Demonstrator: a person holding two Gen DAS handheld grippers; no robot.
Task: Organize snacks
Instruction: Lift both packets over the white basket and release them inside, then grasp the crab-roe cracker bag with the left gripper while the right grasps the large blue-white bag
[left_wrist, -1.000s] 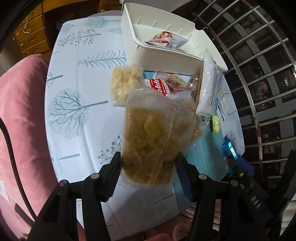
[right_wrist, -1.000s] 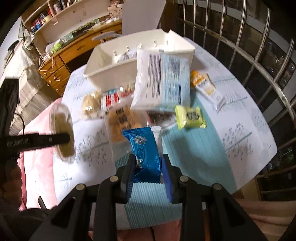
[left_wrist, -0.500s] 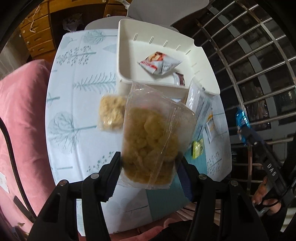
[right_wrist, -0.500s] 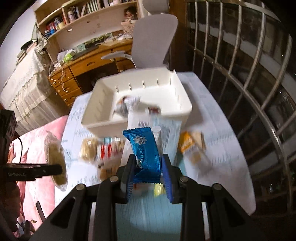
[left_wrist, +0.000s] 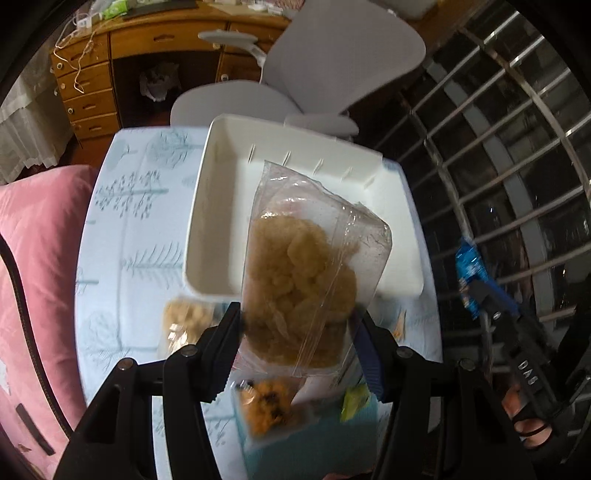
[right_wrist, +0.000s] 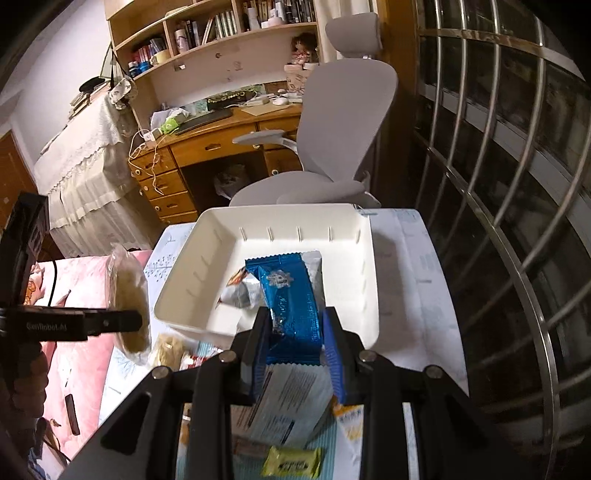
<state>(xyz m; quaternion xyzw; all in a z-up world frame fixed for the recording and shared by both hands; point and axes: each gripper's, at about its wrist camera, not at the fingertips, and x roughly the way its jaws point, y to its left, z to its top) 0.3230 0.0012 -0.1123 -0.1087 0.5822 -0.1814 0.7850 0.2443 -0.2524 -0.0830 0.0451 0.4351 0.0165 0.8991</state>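
Note:
My left gripper is shut on a clear bag of golden puffed snacks and holds it above the near edge of the white bin. My right gripper is shut on a blue foil snack packet, held over the bin. A small silver-and-red packet lies inside the bin. The right gripper and its blue packet also show at the right in the left wrist view. The left gripper with its bag shows at the left in the right wrist view.
Loose snacks lie on the tree-print tablecloth in front of the bin: another puffed bag, an orange packet, a yellow-green packet, a white flat pack. A grey chair stands behind the table. Window bars on the right, pink bedding on the left.
Both grippers have risen and moved forward with their snacks, from above the loose pile to over the white bin. The grips have not changed.

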